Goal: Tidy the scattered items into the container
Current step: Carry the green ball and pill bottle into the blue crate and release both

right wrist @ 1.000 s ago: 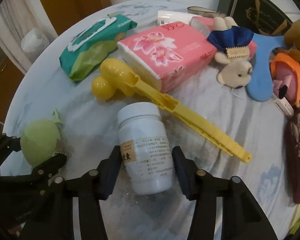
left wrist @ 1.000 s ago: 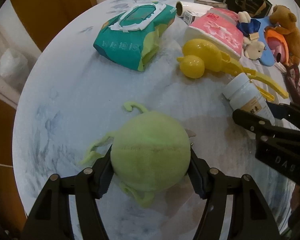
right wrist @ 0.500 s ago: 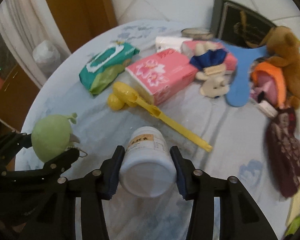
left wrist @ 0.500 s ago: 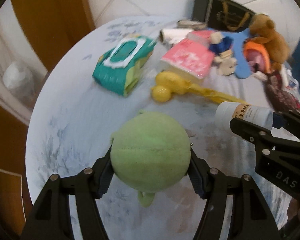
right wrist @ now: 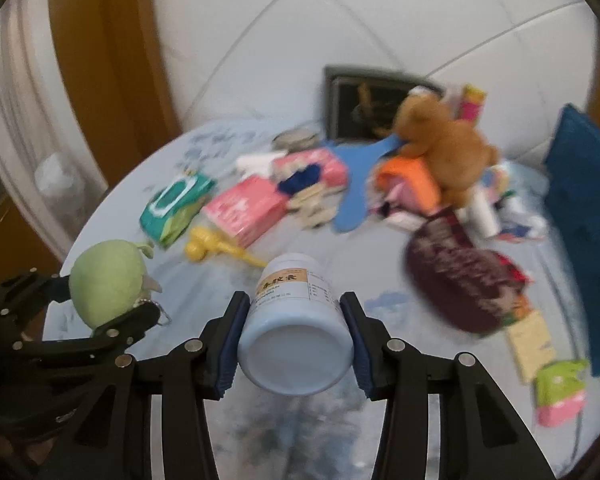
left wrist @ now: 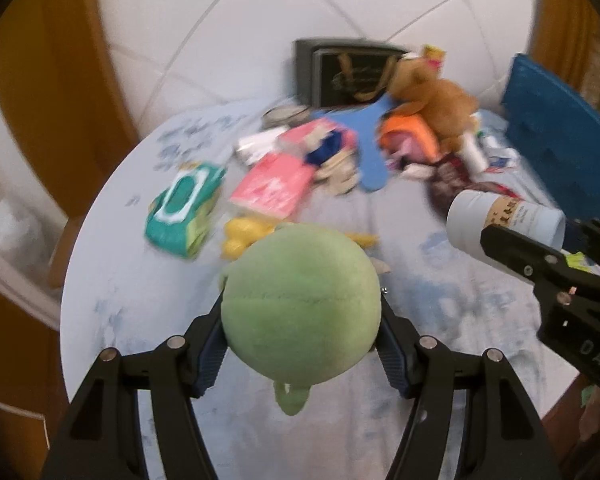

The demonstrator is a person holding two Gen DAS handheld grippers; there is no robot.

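The left gripper point(left wrist: 300, 344) is clamped across the widest part of a round green plush toy point(left wrist: 300, 308), and the right gripper point(right wrist: 296, 344) is clamped on the sides of a white plastic pill bottle point(right wrist: 296, 328), its base toward the camera; both are carried clear of the round pale-blue table point(left wrist: 140, 280), likely for one trip. Beyond lie a green wet-wipes pack point(left wrist: 184, 208), a pink tissue pack point(left wrist: 272, 188) and a brown teddy bear point(left wrist: 432, 108), untidied. At far right stands a blue plastic container point(left wrist: 560, 128), probably the destination.

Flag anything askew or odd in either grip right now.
The white bottle lies tipped on its side in the right gripper, base toward the camera, clamped across its body. The green plush ball sits squarely in the left gripper. Nothing spilled or visibly damaged.
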